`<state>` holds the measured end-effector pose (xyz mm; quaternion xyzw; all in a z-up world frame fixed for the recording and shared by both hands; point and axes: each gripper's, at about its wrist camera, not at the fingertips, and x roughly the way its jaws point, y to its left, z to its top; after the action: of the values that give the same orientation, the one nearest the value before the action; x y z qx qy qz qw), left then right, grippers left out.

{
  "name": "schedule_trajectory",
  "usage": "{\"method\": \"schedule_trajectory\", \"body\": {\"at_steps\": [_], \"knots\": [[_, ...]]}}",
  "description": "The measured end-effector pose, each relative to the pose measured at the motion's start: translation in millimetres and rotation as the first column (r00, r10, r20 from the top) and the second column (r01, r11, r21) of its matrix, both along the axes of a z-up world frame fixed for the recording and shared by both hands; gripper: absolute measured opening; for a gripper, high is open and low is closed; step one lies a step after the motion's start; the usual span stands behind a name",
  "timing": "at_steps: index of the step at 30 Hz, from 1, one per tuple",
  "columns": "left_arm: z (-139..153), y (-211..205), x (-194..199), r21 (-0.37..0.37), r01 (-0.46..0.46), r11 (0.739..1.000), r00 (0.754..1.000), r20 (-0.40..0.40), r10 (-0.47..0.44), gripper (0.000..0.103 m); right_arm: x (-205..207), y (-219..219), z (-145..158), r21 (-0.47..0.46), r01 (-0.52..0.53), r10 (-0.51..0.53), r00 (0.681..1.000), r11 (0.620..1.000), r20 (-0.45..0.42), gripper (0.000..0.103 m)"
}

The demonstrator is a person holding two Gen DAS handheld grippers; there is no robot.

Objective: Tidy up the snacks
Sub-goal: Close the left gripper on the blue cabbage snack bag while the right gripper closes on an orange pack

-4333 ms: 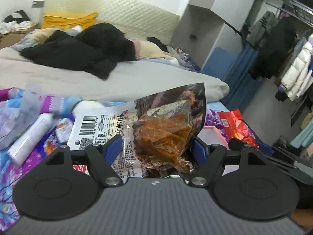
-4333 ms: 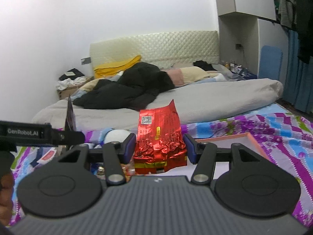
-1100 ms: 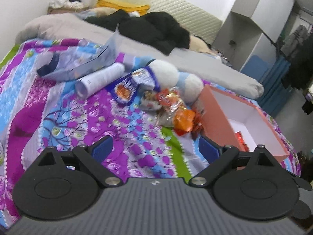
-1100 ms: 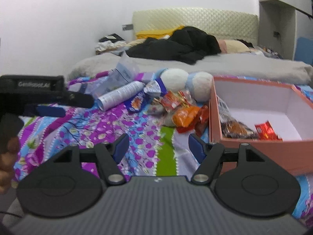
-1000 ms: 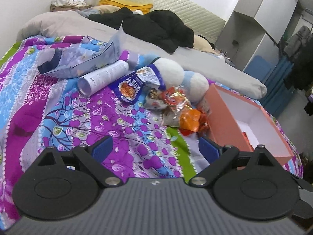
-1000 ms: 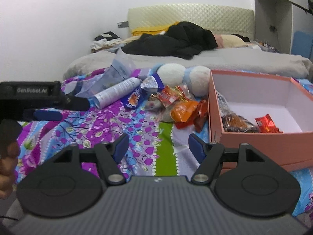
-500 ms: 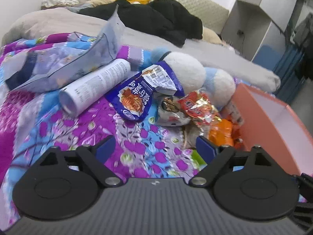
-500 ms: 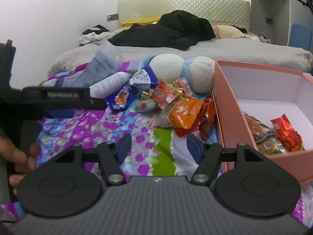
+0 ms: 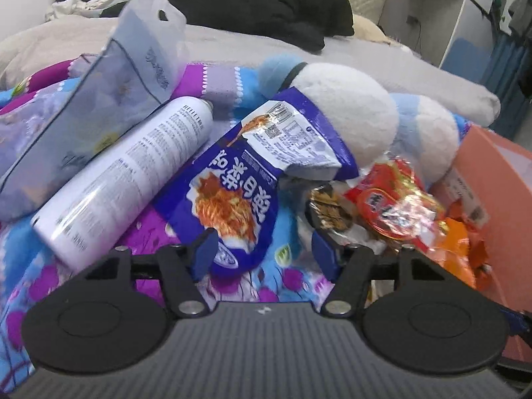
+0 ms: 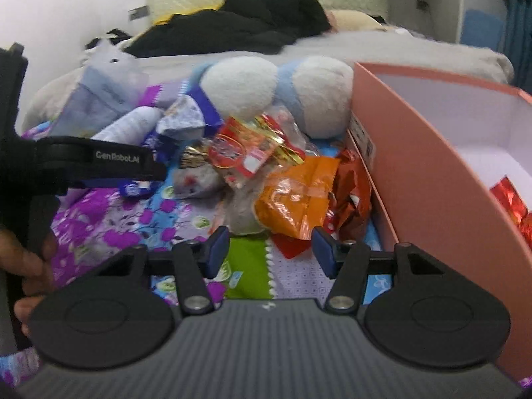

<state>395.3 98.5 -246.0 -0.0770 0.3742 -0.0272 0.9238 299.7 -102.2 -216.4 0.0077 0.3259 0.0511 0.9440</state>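
Snack packets lie heaped on a floral bedspread beside an open pink box (image 10: 415,153). My left gripper (image 9: 264,252) is low over the blue noodle-snack bag (image 9: 239,186). Its jaws are closing with the bag's lower end between them, and the right pad is still clear of it. My right gripper (image 10: 271,249) is closing too, just short of the orange packet (image 10: 296,196), with a red wrapper edge between its fingers. A red-and-clear packet (image 10: 246,149) lies behind the orange one. Inside the box lies a red foil packet (image 10: 508,199).
A white and blue plush toy (image 9: 352,113) lies behind the pile. A white spray can (image 9: 133,173) and a translucent plastic bag (image 9: 109,99) lie at the left. Black clothes (image 9: 282,3) sit on the grey duvet beyond. A hand (image 10: 30,266) grips the left tool.
Both grippers have moved forward and down toward the snack pile, and both pairs of jaws have narrowed. The packets held several seconds ago are no longer in them.
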Motion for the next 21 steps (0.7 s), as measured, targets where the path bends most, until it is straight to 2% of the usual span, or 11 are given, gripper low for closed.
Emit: {"method": "schedule_trajectory", "body": {"at_steps": [2,8,11,13,15,20,21], "knots": [[-5,-2,8,0.021,0.005,1.000,1.000,-0.004,-0.005,0.066,4,1,-4,-0.012,0.023,-0.023,1.000,1.000,-0.005,0.057],[-9,-3,20,0.039,-0.005,0.999,1.000,0.022,0.004,0.066,8,-9,-14,0.051,0.089,-0.087,0.995,0.995,-0.043,0.058],[-10,-3,24,0.050,-0.010,0.999,0.999,0.031,0.008,0.064,13,-15,-18,0.144,0.097,-0.092,0.995,0.985,-0.038,0.058],[-13,-2,29,0.053,-0.008,0.999,1.000,0.020,0.007,0.051,16,-13,-18,0.154,0.085,-0.085,0.996,0.984,-0.004,0.059],[-15,-1,33,0.055,-0.013,0.998,1.000,0.000,0.013,0.046,20,-11,-18,0.149,0.082,-0.085,0.996,0.985,0.015,0.059],[-14,-2,30,0.050,-0.009,0.999,1.000,0.023,0.008,0.033,29,-16,-21,0.174,0.114,-0.122,0.992,0.978,0.035,0.058],[-12,-2,28,0.042,-0.012,0.999,1.000,0.026,0.011,0.029,30,-17,-21,0.179,0.118,-0.127,0.991,0.977,0.038,0.052]]}}
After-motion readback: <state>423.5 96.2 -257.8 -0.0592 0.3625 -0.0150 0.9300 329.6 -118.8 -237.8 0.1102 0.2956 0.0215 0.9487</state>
